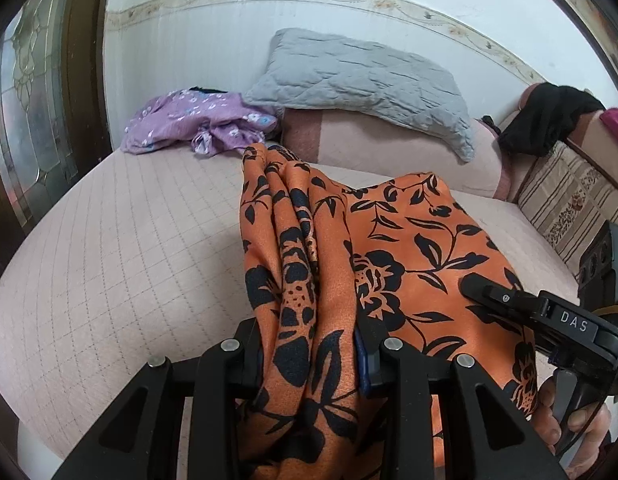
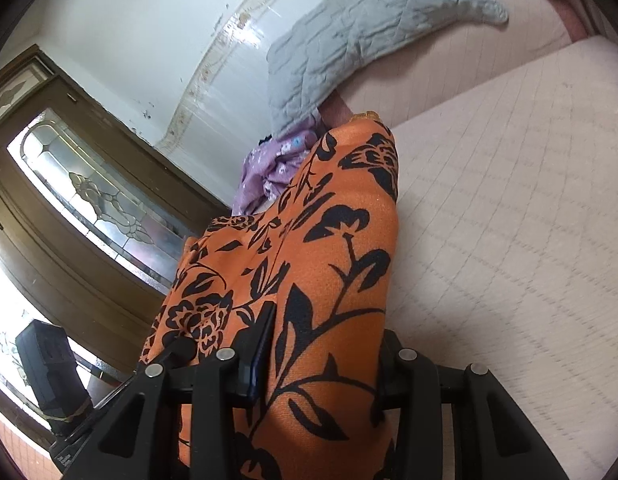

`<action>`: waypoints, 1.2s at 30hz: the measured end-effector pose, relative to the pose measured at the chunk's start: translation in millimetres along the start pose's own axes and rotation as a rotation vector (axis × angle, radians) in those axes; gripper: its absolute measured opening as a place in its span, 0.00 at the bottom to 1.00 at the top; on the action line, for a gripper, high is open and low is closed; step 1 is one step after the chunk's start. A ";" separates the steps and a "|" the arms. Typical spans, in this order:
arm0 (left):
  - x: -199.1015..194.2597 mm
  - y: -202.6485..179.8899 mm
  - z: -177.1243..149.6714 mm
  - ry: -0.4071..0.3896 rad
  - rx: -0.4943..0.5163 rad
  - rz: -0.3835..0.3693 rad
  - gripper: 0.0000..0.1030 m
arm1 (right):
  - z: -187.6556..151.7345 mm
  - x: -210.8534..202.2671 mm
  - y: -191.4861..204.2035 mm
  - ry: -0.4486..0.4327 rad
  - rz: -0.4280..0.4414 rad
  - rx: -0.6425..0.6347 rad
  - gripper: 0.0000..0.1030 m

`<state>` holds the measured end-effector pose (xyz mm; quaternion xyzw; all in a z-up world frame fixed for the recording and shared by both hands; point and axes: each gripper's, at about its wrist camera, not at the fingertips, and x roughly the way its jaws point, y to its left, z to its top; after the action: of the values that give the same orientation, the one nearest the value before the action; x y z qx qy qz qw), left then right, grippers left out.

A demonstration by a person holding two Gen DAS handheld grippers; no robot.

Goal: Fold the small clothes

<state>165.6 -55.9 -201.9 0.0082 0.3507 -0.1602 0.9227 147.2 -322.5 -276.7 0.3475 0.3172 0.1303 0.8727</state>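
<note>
An orange garment (image 1: 409, 240) with a black flower print hangs bunched above the pink quilted bed (image 1: 129, 240). My left gripper (image 1: 309, 340) is shut on a thick fold of it, with cloth filling the gap between the fingers. My right gripper (image 2: 325, 344) is likewise shut on the orange garment (image 2: 329, 240), which drapes away from it toward the wall. In the left wrist view the right gripper (image 1: 493, 294) shows at the right edge, pressed into the cloth, with a hand (image 1: 565, 420) under it. The far end of the garment touches the bed.
A purple flowered garment (image 1: 189, 120) lies crumpled at the back of the bed by the wall. A grey quilted pillow (image 1: 361, 76) leans on a pink bolster. Black clothing (image 1: 549, 116) hangs over a striped cushion on the right. A wooden door with patterned glass (image 2: 89, 200) stands beside the bed (image 2: 509, 220).
</note>
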 end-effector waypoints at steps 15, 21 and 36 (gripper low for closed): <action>21.1 -60.9 -15.3 0.043 0.070 -0.012 0.33 | 5.5 -44.2 -42.5 -0.047 -0.078 0.011 0.41; 62.6 -51.1 -37.7 0.182 0.083 0.062 0.36 | -0.1 -12.2 -65.8 0.055 -0.114 0.084 0.41; 41.1 -32.9 -35.4 0.075 0.117 0.171 0.49 | 13.6 -43.3 -62.3 -0.080 -0.285 0.067 0.59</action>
<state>161.8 -94.5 -252.2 0.0982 0.3731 -0.1007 0.9171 123.3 -394.2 -292.0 0.3327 0.3325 -0.0194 0.8823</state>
